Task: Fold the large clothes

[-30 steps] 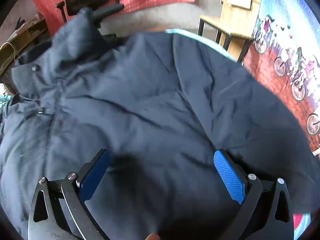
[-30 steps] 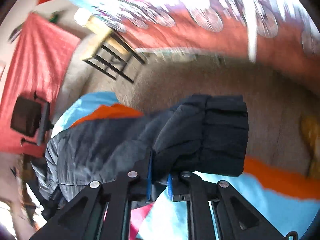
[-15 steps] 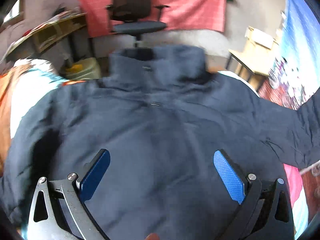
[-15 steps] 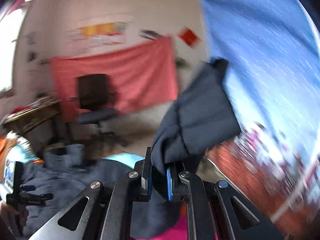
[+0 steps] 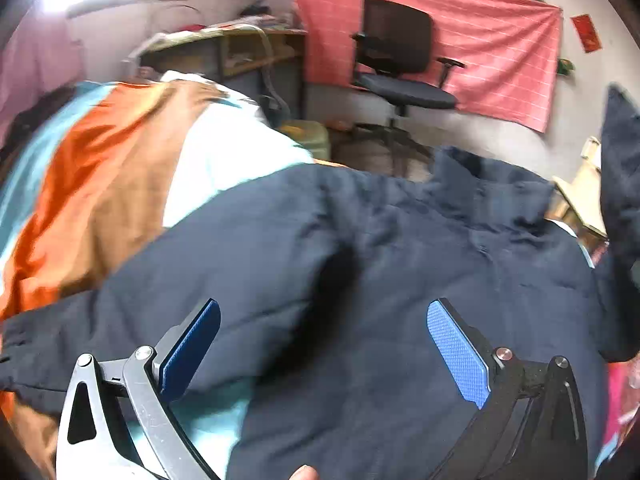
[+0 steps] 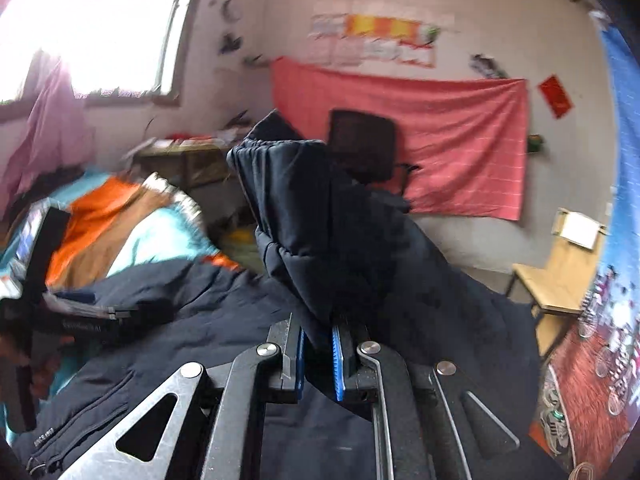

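A large dark navy padded jacket (image 5: 400,264) lies spread on a bed with a striped cover (image 5: 100,184). My left gripper (image 5: 324,344) hovers over the jacket's body, jaws wide open, nothing between the blue pads. In the right wrist view my right gripper (image 6: 318,356) is shut on the jacket's sleeve (image 6: 304,216), near its gathered cuff, and holds it lifted above the jacket's body (image 6: 168,332). The raised sleeve (image 5: 620,168) also shows at the right edge of the left wrist view. The jacket's collar (image 5: 480,184) points toward the far end of the bed.
A black office chair (image 5: 400,64) stands beyond the bed in front of a red cloth (image 5: 500,52) on the wall. A cluttered desk (image 5: 224,48) is at the far left, a wooden side table (image 6: 560,264) at the right. The other gripper (image 6: 36,264) shows at the left edge.
My right gripper has rolled and swung up and leftward, carrying the sleeve from out over the floor to above the jacket. My left gripper has moved left, bringing the striped cover into view.
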`<action>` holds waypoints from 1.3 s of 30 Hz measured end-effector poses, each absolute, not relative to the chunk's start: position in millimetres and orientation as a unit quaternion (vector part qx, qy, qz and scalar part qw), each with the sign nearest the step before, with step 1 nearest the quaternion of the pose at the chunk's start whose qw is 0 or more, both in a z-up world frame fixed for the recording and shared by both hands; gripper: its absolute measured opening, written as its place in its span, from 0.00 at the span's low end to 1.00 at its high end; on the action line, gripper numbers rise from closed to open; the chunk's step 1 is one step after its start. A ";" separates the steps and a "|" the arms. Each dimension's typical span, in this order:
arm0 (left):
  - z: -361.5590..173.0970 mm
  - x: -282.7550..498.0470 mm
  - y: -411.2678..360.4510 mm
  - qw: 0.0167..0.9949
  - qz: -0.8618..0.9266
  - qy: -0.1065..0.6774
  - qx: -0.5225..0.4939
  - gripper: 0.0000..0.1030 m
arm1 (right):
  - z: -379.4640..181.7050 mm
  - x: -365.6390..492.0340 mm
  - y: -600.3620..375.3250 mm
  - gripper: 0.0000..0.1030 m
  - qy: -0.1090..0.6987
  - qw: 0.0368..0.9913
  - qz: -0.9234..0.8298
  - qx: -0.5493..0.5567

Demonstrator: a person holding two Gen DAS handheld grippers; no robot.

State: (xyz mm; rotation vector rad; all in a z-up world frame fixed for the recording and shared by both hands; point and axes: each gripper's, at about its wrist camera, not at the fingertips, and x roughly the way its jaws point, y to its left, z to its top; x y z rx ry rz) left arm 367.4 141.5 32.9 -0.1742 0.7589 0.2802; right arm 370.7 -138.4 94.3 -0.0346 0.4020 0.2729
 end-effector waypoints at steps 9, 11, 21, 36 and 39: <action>32.2 356.3 166.8 0.920 0.165 0.342 -0.100 0.99 | 39.9 387.7 -56.5 0.13 0.288 0.935 0.198 -0.061; 31.3 354.7 166.5 0.921 0.161 0.340 -0.102 0.99 | 27.0 391.9 -50.8 0.16 0.324 0.920 0.209 -0.066; 26.5 367.8 143.3 0.931 0.081 0.331 -0.132 0.99 | -5.5 376.0 -70.5 0.86 0.390 0.881 0.259 -0.064; -45.2 394.5 54.1 0.909 0.074 0.408 0.046 0.99 | -16.8 385.5 -293.0 0.23 0.333 0.941 -0.005 0.053; -58.7 394.8 55.0 0.904 0.078 0.416 0.052 0.99 | -33.2 402.1 -315.8 0.13 0.360 0.930 -0.028 0.072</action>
